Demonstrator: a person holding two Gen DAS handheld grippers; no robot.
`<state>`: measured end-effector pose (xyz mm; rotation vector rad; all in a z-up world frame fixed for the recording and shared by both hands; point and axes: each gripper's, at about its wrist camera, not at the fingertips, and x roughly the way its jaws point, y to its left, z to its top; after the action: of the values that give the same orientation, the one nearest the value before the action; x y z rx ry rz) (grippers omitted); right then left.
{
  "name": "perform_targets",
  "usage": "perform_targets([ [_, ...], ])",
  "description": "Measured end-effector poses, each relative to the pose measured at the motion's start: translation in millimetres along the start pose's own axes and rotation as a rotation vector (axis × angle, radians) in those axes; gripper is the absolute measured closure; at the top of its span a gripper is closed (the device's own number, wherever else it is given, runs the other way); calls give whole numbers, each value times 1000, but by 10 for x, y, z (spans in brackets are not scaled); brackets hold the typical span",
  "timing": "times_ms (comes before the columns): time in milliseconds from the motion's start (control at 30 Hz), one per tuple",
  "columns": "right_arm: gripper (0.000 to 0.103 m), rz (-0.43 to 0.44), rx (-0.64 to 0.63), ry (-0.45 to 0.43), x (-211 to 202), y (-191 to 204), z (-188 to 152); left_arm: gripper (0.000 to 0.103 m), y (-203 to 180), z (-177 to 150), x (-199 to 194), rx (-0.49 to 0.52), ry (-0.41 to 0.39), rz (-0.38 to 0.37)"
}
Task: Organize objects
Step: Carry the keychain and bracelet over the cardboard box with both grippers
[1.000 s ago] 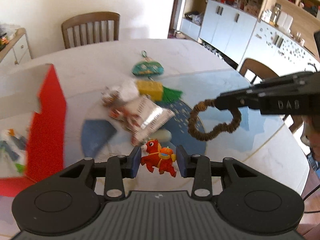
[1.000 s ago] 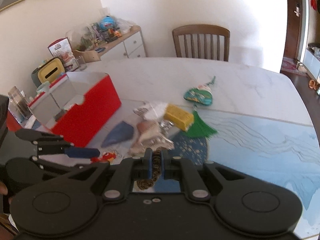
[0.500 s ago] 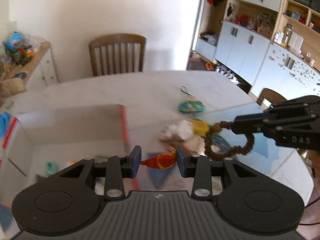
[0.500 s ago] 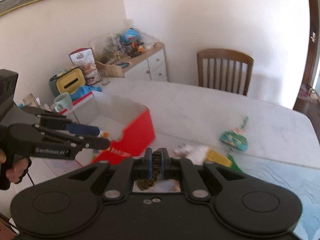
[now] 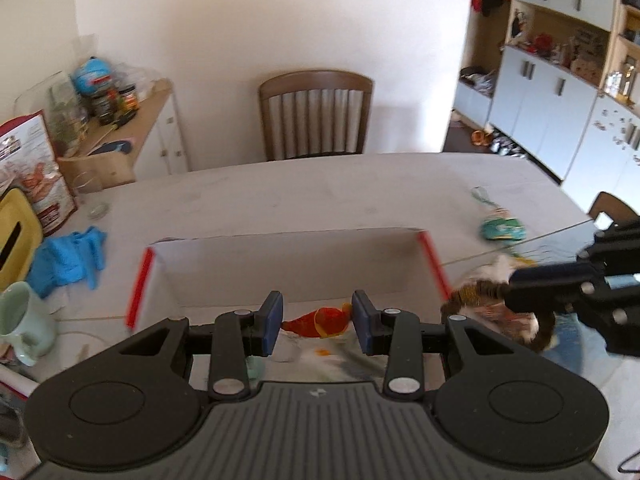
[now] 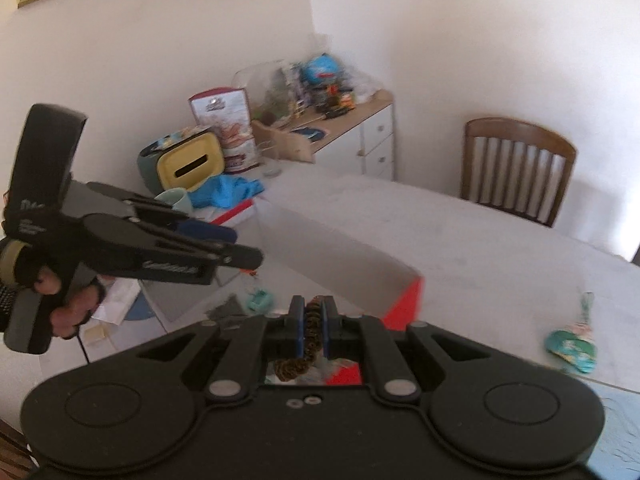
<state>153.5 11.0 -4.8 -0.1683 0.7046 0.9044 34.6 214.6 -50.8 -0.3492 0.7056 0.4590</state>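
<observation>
My left gripper (image 5: 317, 322) is shut on a small red and orange toy horse (image 5: 320, 318) and hangs over the near side of an open red box (image 5: 434, 268) with a white inside. On the right of the left wrist view, the right gripper (image 5: 520, 280) carries a blurred brown bead loop (image 5: 476, 296) by the box's right corner. In the right wrist view my right gripper (image 6: 313, 328) is shut on that bead loop (image 6: 312, 334), above the box (image 6: 404, 304). The left gripper (image 6: 244, 246), held by a gloved hand (image 6: 60, 300), reaches over the box from the left.
A green pouch (image 5: 502, 228) and a blurred pile of items lie right of the box. Left of it are blue gloves (image 5: 68, 260), a pale green mug (image 5: 20, 320) and a yellow tissue holder (image 5: 12, 240). A wooden chair (image 5: 316, 116) stands behind the table.
Both grippers have swung left from the pile of items to the red box, each carrying its object. The box now fills the middle of the left wrist view.
</observation>
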Motion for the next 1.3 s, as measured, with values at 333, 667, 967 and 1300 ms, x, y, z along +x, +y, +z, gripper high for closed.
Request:
perform_targets([
  [333,96,44,-40,81,694,421,-42,67,435,-55,483,-9,83,60],
  [667,96,46,-41,195,1092,443,-249,67,459,-186,837,24,173,55],
  [967,96,15,-33,258,1235,467,-341,66,418,-286,1041,23,267,55],
  [1300,93,30,16,281,1231,403,-335,63,395,-339,1082,10,313,51],
])
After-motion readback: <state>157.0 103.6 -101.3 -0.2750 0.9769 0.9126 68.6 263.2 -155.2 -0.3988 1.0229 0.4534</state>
